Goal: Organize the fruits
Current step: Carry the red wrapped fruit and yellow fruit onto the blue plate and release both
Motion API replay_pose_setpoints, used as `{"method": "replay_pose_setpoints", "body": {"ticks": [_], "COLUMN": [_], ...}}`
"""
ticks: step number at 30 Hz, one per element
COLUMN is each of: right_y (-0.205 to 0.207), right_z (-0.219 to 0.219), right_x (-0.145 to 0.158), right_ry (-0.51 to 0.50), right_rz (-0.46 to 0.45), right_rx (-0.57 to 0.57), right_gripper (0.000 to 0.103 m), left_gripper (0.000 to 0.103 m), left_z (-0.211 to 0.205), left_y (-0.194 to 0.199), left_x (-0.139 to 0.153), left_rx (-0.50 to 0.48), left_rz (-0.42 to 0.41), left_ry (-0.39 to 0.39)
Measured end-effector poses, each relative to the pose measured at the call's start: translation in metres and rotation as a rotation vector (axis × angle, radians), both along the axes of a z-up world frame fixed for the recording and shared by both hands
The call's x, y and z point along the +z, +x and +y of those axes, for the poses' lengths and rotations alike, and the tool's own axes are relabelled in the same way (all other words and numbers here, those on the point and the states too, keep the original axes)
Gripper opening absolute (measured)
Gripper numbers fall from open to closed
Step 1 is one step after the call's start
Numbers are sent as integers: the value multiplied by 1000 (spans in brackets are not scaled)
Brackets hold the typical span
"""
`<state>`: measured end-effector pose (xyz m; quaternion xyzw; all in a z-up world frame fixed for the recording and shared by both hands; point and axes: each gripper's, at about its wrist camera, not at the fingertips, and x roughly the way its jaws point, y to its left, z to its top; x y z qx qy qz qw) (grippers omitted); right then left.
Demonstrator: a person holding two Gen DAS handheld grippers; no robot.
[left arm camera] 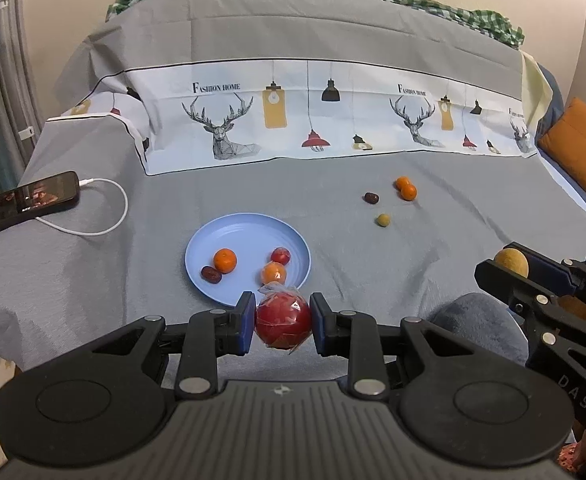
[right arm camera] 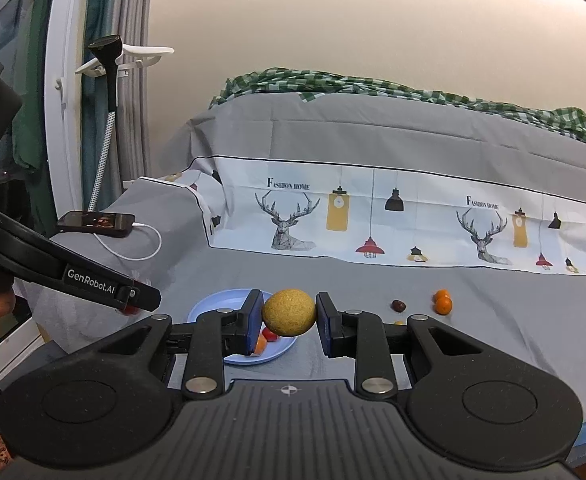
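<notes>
clenched between the blue pads of the left hand-held gripper (left arm camera: 283, 322), a plastic-wrapped red fruit (left arm camera: 283, 320) sits at the lower centre of the frame, just short of the blue plate (left arm camera: 201, 248). it should be lowered onto the bare near left of the plate, clear of the oranges and the date. the right hand-held gripper (right arm camera: 289, 314) grasps a yellow-brown round fruit (right arm camera: 289, 312). farther off, upper right, loose fruits lie on the grey bed sheet (left arm camera: 453, 240); a phone (left arm camera: 33, 200) rests far left.

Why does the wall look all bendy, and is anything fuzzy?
Both wrist views use fisheye lenses, so edges curve. Left wrist view: red fruit in the left gripper is sharp. Right wrist view: yellow fruit in the right gripper is sharp too.
</notes>
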<state>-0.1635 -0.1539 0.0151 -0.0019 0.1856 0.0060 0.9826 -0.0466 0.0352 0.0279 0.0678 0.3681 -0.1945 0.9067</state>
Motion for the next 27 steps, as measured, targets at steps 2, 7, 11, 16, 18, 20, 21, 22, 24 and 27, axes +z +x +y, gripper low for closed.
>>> {"method": "replay_pose_setpoints", "body": {"ticks": [2,7,11,16,18,20,21,22,24,27], "right_y": [0,0,3,12,17,22,26,29,38,52], "right_z": [1,-1,-3,0,4,5,6,7,8,10], "right_x": [1,0,-1,-5,-7,-8,-10,-11,-13,-17], "right_ry": [-3,-3,-4,-7,-9,-11,-11,-11,-7,-2], "right_rz": [-1,4,17,39,51,65,72,79,93,113], "right_rx": [4,10,23,50,62,76,82,86,93,104], "right_gripper": [30,30,30,30,30,30,30,30,30,30], "left_gripper": [32,32,32,32,32,32,32,32,32,32], "left_z": [2,3,6,12,15,19,20,22,26,29], "left_y": [0,1,2,8,11,17,20,23,31,44], "left_x": [0,0,-1,-2,-3,-4,-4,-5,-8,-13], "left_rx": [5,11,23,55,73,93,100,107,122,135], "left_rz": [2,5,7,14,23,31,35,41,53,78], "left_ry": [-2,0,1,1,7,15,15,15,20,30]}}
